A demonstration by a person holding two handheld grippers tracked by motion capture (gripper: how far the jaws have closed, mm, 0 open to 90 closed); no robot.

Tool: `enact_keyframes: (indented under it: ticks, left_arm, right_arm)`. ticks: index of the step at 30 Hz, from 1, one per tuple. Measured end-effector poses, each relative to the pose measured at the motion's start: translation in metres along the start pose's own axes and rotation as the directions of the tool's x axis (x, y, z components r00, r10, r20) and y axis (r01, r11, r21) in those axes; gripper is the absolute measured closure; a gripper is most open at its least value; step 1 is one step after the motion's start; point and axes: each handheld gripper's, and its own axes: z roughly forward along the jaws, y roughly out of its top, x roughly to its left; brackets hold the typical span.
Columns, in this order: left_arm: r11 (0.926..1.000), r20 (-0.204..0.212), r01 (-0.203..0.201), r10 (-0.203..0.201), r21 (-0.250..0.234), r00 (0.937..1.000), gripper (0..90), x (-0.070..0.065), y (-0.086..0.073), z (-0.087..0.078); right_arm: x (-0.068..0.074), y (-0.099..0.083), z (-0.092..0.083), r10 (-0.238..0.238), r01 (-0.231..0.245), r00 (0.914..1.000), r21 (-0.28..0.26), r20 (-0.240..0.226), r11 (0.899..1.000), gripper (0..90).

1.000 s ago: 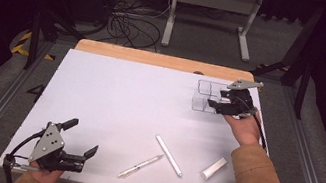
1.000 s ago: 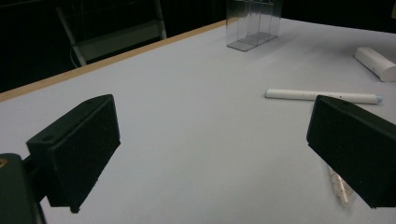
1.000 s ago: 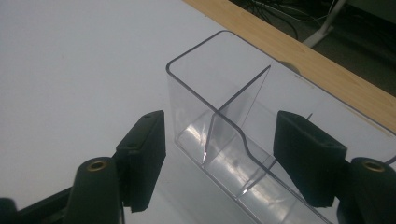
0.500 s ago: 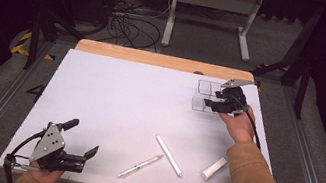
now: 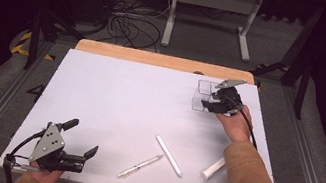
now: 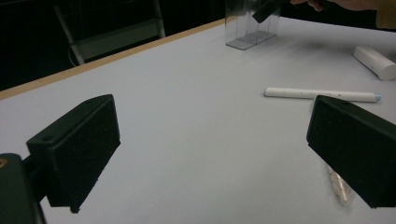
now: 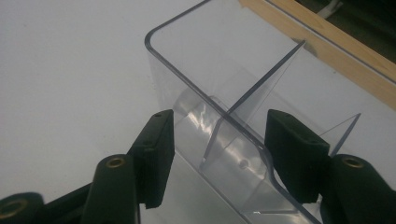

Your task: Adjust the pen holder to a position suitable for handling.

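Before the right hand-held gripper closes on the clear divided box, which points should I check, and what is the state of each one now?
1. Right hand-held gripper straddles a wall of the clear box: ok; jaws have just been closing.
2. Pads pressing on the wall: not ok, gaps on both sides.
3. Box upright on the white table: ok.
4. Box compartments empty: cannot tell.
5. White marker, pen and cap apart from the box: ok.
6. Left hand-held gripper open, away: ok.

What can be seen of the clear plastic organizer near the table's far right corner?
The clear plastic organizer is an open-topped transparent box with rounded corners and thin dividers splitting it into compartments that look empty. It stands upright on the white table, near the wooden far edge. The right gripper straddles its near wall, one jaw outside, one inside; the jaws have just been closing, contact unclear.
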Motion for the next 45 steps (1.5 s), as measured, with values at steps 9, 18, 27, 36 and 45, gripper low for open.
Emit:
enact_keyframes:
  ticks: [9, 18, 27, 36, 45]
  left_arm:
    - [1.0, 0.0, -0.002, 0.002, 0.0, 1.0, 3.4, 0.0, 0.0, 0.0]
    - [1.0, 0.002, 0.001, -0.001, 0.001, 1.0, 3.4, 0.0, 0.0, 0.001]
    - [1.0, 0.001, 0.002, -0.002, -0.001, 1.0, 3.4, 0.0, 0.0, 0.001]
    - [1.0, 0.001, 0.0, 0.0, 0.0, 1.0, 3.4, -0.001, 0.0, 0.0]
    - [1.0, 0.004, -0.001, 0.001, 0.0, 1.0, 3.4, 0.0, 0.0, 0.0]
  right_arm:
    - [0.002, 0.004, -0.002, -0.037, 0.037, 0.9993, 0.036, -0.003, 0.999, 53.6]
    - [0.008, 0.011, -0.011, -0.116, 0.116, 0.9931, 0.05, 0.012, 0.992, 74.4]
    - [0.02, 0.022, -0.018, -0.164, 0.166, 0.9859, 0.063, -0.033, 0.984, 88.2]
    - [0.055, 0.052, -0.033, -0.255, 0.254, 0.9572, -0.031, -0.136, 0.967, 87.9]
    - [0.105, 0.072, -0.025, -0.395, 0.387, 0.8779, -0.085, -0.27, 0.918, 87.8]
